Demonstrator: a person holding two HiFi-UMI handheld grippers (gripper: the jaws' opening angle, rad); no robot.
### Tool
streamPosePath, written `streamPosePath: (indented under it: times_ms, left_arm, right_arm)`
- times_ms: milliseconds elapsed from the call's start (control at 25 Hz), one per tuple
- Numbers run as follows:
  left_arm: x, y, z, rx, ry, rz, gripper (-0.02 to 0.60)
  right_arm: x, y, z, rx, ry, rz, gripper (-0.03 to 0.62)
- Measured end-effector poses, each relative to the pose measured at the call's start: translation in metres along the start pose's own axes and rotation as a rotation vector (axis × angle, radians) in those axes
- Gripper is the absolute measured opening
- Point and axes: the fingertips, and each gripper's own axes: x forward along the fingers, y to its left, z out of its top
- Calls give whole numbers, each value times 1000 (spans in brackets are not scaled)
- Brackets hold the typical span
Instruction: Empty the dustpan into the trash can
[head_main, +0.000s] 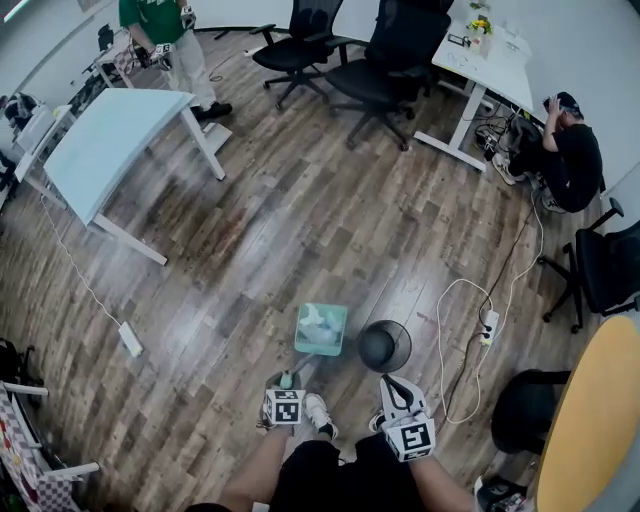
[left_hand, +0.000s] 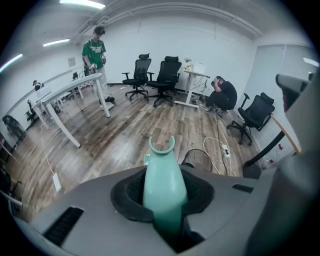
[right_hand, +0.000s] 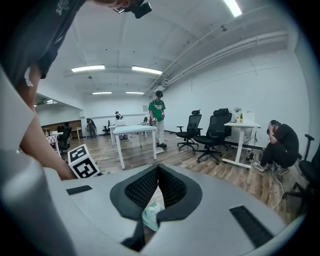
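A teal dustpan (head_main: 320, 328) hangs just above the wood floor in front of my feet, with bits of litter in its pan. Its long handle (left_hand: 164, 182) runs back into my left gripper (head_main: 287, 381), which is shut on it; the forked handle end sticks out past the jaws. A round black trash can (head_main: 385, 346) stands right beside the pan, on its right; the left gripper view shows only its rim (left_hand: 197, 156). My right gripper (head_main: 393, 386) hovers near the can, jaws together and holding nothing. Below its jaws (right_hand: 158, 172) a bit of the teal dustpan (right_hand: 152, 215) shows.
A white cable and power strip (head_main: 489, 326) lie right of the can. White desks (head_main: 110, 140), black office chairs (head_main: 385, 50), a standing person in green (head_main: 160, 30) and a crouching person (head_main: 570, 150) are farther off. A yellow round table (head_main: 600, 420) is at my right.
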Motion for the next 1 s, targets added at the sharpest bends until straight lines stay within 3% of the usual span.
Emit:
streamPosePath:
  times_ms: [320, 600, 1000]
  left_arm:
    - [-65, 27, 6, 38, -79, -11, 97]
    - [-116, 18, 14, 68, -167, 33, 97]
    - [-165, -39, -10, -57, -288, 98, 97]
  right_arm:
    - [-13, 23, 26, -18, -13, -78, 23]
    - [-27, 36, 47, -49, -75, -32, 23]
    - [-82, 26, 48, -68, -99, 52, 23]
